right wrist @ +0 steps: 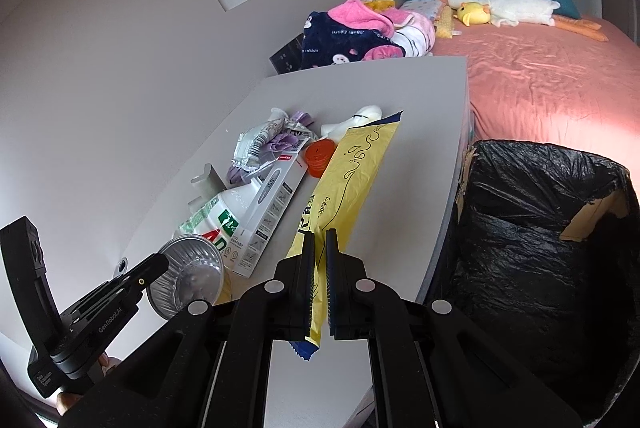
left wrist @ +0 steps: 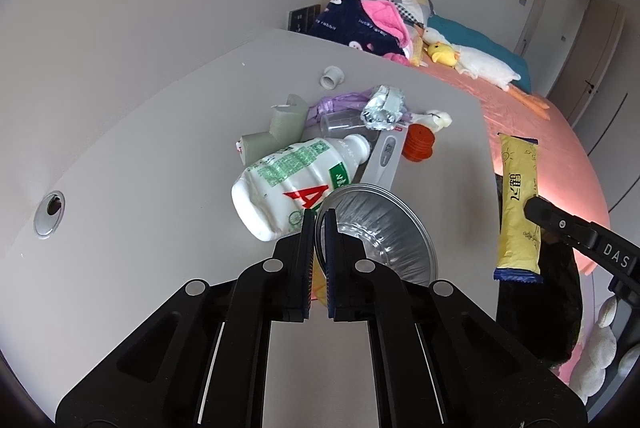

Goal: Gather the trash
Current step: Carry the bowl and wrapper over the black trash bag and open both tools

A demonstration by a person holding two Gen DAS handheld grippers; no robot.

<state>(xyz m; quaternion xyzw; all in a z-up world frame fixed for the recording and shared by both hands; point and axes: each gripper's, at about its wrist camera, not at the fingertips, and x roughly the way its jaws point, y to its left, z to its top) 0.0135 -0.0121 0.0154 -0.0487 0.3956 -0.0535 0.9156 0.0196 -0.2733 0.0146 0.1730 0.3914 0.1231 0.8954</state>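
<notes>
My left gripper (left wrist: 319,218) is shut on the rim of a silver foil bowl (left wrist: 384,228), held above the grey table (left wrist: 140,168); the bowl also shows in the right wrist view (right wrist: 192,268). My right gripper (right wrist: 320,240) is shut on a long yellow snack wrapper (right wrist: 352,172), held above the table's right edge; the wrapper shows in the left wrist view (left wrist: 518,204). A trash pile lies on the table: a white plastic bottle (left wrist: 292,184), a white box (right wrist: 272,212), an orange lid (left wrist: 418,142), crumpled foil (left wrist: 382,108), purple plastic (left wrist: 340,104).
A bin lined with a black bag (right wrist: 540,236) stands to the right of the table, below its edge. A bed with a pink sheet (right wrist: 552,76), plush toys and blankets lies behind. A white cap (left wrist: 332,76) and a cable hole (left wrist: 50,212) are on the table.
</notes>
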